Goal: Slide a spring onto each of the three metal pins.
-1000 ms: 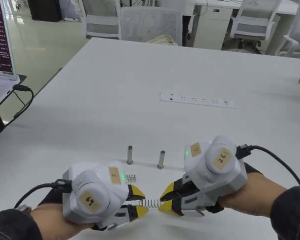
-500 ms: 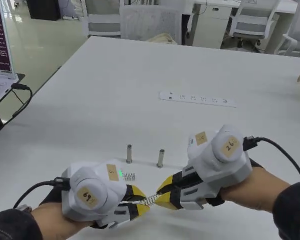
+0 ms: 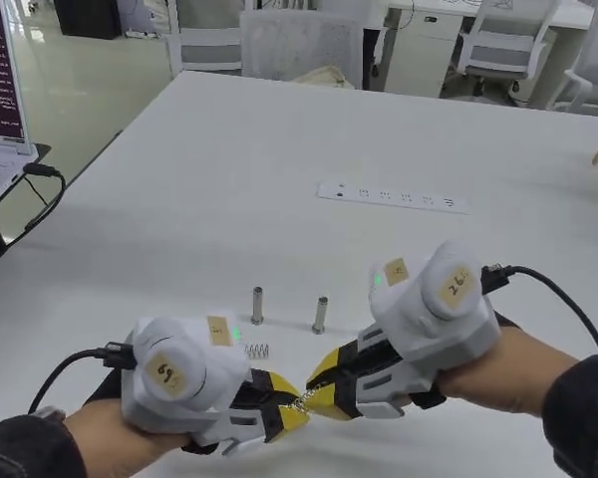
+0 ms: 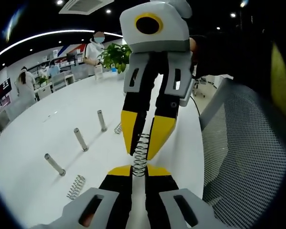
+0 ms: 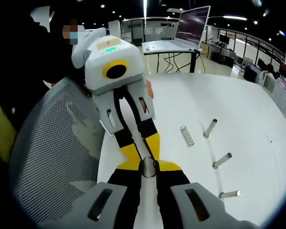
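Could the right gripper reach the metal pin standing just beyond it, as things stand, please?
Probably yes: bare table lies between the right gripper and that pin. But its jaws are shut on a spring whose other end the left gripper grips, so that must release first.

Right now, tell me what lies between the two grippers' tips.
A spring bridges the left gripper and right gripper, each clamping one end; the left gripper view shows it.

Overhead; 2 roughly opposed close-ups, shared spring
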The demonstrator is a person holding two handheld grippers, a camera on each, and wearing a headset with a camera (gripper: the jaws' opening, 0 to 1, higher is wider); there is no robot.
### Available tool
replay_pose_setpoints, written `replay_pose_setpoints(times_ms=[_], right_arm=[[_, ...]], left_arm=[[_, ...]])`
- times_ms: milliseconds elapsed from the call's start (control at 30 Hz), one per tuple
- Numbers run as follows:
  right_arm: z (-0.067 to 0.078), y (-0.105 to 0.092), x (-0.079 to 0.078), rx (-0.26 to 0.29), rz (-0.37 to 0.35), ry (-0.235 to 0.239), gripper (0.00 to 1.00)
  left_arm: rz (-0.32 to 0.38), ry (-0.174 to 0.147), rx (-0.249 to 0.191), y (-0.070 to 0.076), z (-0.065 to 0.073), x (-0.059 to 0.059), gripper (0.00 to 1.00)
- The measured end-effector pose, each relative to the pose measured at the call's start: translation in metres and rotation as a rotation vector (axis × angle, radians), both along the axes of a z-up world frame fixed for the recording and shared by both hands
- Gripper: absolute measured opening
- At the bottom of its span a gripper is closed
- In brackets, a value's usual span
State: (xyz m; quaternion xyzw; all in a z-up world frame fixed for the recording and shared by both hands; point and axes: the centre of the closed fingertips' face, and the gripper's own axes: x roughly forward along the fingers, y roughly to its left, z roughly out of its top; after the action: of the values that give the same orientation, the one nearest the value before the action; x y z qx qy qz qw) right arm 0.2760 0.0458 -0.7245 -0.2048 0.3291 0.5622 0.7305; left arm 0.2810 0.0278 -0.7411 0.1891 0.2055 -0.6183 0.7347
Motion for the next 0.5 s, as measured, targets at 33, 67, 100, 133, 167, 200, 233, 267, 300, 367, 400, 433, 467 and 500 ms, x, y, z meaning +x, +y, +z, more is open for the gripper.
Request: replay_pose_setpoints(times_ms=[33, 67, 100, 133, 167, 200, 233, 267, 300, 367, 400, 433, 467, 500], right_arm=[[-0.0008, -0.0002, -0.0004, -0.002, 0.002, 0.003, 0.09], [-0.002, -0.0004, -0.0013, -0.005, 0.005, 0.007, 0.09], [-0.0029, -0.0007, -0.0019, -0.009, 0.006, 0.009, 0.1], [-0.0036, -0.0009, -0.0021, -0.011, 0.008, 0.008, 0.09], [-0.0039, -0.0012, -0.0024, -0.014, 0.011, 0.009, 0.09], [-0.0037, -0.0013, -0.0023, -0.015, 0.011, 0.008, 0.09], [-0.0034, -0.0016, -0.0022, -0.014, 0.011, 0.01, 0.09], [-0.0032, -0.0015, -0.0024, -0.012, 0.01, 0.013, 0.09], [-0.0031, -0.0015, -0.0026, -0.009, 0.009, 0.018, 0.09], [-0.0035, -0.0015, -0.0038, -0.007, 0.009, 0.031, 0.09], [-0.0035, -0.0017, -0.0044, -0.009, 0.009, 0.033, 0.09], [-0.0035, -0.0017, -0.0046, -0.009, 0.009, 0.035, 0.09], [-0.0033, -0.0018, -0.006, -0.011, 0.006, 0.049, 0.09], [-0.0033, -0.002, -0.0065, -0.014, 0.004, 0.056, 0.08]], left_arm=[[-0.002, -0.003, 0.0, -0.0002, 0.0003, 0.0001, 0.01], [-0.006, -0.004, -0.002, -0.0008, 0.0013, -0.0004, 0.01], [-0.009, -0.003, -0.006, -0.0015, 0.0026, -0.0013, 0.01], [-0.009, -0.003, -0.009, -0.002, 0.0034, -0.0013, 0.01], [-0.012, -0.003, -0.006, -0.0023, 0.0034, -0.0019, 0.01], [-0.012, -0.004, -0.004, -0.0026, 0.0031, -0.0019, 0.01], [-0.011, 0.001, -0.006, -0.0027, 0.0031, -0.002, 0.01], [-0.011, 0.003, -0.007, -0.0027, 0.0033, -0.002, 0.01], [-0.012, 0.0, -0.007, -0.0027, 0.0034, -0.0021, 0.01], [-0.019, 0.001, -0.004, -0.0028, 0.0033, -0.0036, 0.01], [-0.021, -0.001, -0.004, -0.003, 0.0032, -0.0039, 0.01], [-0.022, -0.002, -0.003, -0.0031, 0.0032, -0.0042, 0.01], [-0.024, 0.005, -0.005, -0.0035, 0.0032, -0.0053, 0.02], [-0.026, 0.008, -0.006, -0.0039, 0.0033, -0.0061, 0.02]])
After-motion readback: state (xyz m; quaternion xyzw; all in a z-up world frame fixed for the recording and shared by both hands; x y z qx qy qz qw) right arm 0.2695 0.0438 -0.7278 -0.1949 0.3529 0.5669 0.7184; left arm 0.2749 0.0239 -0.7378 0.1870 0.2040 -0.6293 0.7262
